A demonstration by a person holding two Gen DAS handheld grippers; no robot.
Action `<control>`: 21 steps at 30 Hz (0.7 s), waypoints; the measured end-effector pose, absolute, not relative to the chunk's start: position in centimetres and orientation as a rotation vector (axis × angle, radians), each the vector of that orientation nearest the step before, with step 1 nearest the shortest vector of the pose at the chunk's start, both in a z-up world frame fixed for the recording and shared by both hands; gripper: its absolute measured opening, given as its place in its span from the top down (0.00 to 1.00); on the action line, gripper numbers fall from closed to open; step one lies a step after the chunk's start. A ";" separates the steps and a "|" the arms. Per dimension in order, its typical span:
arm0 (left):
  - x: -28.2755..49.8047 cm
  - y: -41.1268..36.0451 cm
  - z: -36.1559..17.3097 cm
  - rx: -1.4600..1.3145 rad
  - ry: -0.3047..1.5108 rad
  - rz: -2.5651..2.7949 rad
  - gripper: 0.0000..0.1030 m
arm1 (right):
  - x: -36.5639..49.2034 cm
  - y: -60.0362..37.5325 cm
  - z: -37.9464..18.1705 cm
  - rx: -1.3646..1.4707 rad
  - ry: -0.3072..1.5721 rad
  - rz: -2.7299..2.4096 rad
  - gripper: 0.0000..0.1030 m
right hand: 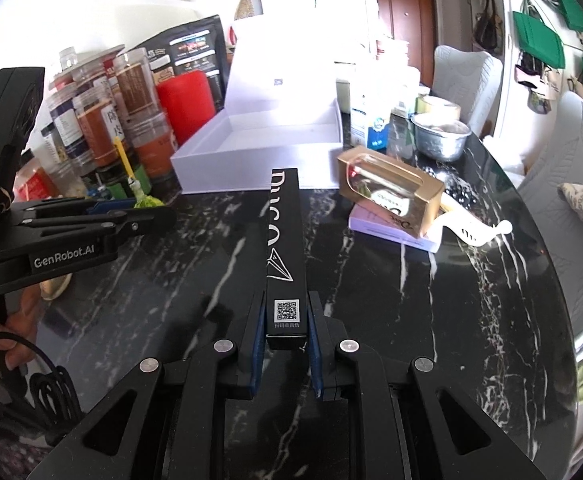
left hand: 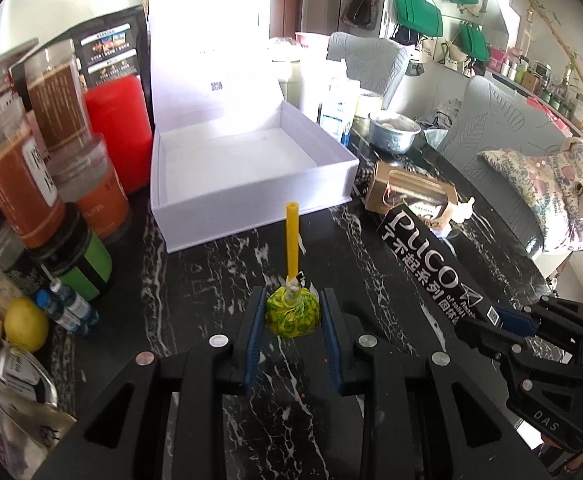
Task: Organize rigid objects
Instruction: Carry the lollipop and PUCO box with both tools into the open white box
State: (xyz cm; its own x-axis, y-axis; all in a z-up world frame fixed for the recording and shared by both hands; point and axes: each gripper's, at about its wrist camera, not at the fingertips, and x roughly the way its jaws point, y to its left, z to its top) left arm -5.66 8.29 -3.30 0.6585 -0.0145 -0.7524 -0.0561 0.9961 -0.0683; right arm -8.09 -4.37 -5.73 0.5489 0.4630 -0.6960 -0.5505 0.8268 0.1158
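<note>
Black marble-veined surface (right hand: 431,300), round-edged, crowded along its left side. Left hand-held gripper (left hand: 293,316): blue pads closed on a lollipop (left hand: 292,314) by its yellow-green wrapped head, the yellow stick upright above the jaws; seen from the right wrist camera, the lollipop (right hand: 145,200) sits at the gripper's tip (right hand: 139,210), near the jars. Right hand-held gripper (right hand: 287,326): jaws pressed tight on the near end of a long black box (right hand: 285,236) printed with white lettering and a QR code; the box points away towards the white box; in the left wrist view the same black box (left hand: 431,264) slants across the surface from the right hand-held gripper (left hand: 503,320). White box (left hand: 251,160), open, hinged lid upright, interior bare, at the back of the surface. Beside it to the right: gold window carton (right hand: 391,196) lying on a flat pale box (right hand: 395,236), metal bowl (right hand: 441,138) behind. Left of the white box: red canister (left hand: 119,128), stacked jars (left hand: 71,136), a lemon (left hand: 25,322).
</note>
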 end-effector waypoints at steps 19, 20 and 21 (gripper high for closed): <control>-1.9 9.5 1.6 -0.060 0.739 0.046 0.74 | -5.3 -1.3 -0.8 -0.160 0.692 0.665 0.82; -1.5 9.6 1.8 -0.056 0.735 0.053 0.74 | -5.0 -1.1 -0.6 -0.161 0.691 0.667 0.82; -1.3 9.7 1.9 -0.056 0.735 0.055 0.74 | -4.7 -1.0 -0.4 -0.163 0.691 0.669 0.82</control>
